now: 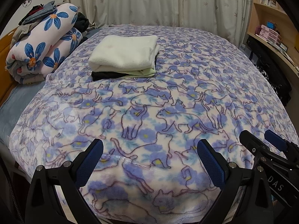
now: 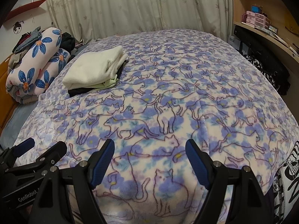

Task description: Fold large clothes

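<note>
A stack of folded clothes lies on the bed: a cream fleece piece on top, a pale green layer under it, and a black one at the bottom. The stack also shows in the right wrist view. My left gripper is open and empty above the bed's near edge. My right gripper is open and empty too, just to its right; it shows in the left wrist view. The left gripper shows at the lower left of the right wrist view.
A purple cat-print blanket covers the bed. A rolled blue-flower quilt with loose clothes on top sits at the far left. Curtains hang behind. A wooden desk with shelves stands at the right. A black-and-white cloth hangs at the lower right.
</note>
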`<state>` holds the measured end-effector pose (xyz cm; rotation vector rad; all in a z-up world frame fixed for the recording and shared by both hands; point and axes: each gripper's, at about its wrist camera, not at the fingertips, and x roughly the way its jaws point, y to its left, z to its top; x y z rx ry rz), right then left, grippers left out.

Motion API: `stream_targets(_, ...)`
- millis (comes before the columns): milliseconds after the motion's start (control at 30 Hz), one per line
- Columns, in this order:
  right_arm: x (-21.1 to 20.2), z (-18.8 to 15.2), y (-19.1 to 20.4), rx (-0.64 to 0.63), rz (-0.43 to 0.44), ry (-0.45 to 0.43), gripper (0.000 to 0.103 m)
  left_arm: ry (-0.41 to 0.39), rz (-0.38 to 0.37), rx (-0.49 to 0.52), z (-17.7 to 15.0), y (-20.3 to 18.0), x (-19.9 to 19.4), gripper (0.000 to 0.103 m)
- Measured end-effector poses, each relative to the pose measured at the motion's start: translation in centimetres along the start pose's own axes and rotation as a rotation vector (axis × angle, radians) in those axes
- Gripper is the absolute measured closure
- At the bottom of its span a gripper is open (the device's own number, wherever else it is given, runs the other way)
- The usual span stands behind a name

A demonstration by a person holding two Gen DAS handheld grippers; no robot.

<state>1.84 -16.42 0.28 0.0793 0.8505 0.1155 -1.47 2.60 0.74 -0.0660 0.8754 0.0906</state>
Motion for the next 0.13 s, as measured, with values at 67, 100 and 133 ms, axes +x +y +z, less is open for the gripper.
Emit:
stream_targets(67, -0.04, -0.01, 0.19, 0.001, -0.001, -0.001, 0.025, 0.0, -0.001, 0.001, 0.07, 0.0, 0.05, 0.003)
stream_targets(100, 0.05, -0.01, -0.1, 0.0, -0.002, 0.002, 0.025, 0.002, 0.0, 0.0, 0.03, 0.14, 0.14, 0.003)
stream_targets(133, -0.04, -0.01, 0.23, 0.001, 0.0, 0.001, 0.025, 0.004, 0.0, 0.0, -0.07, 0.29, 0.21, 0.003)
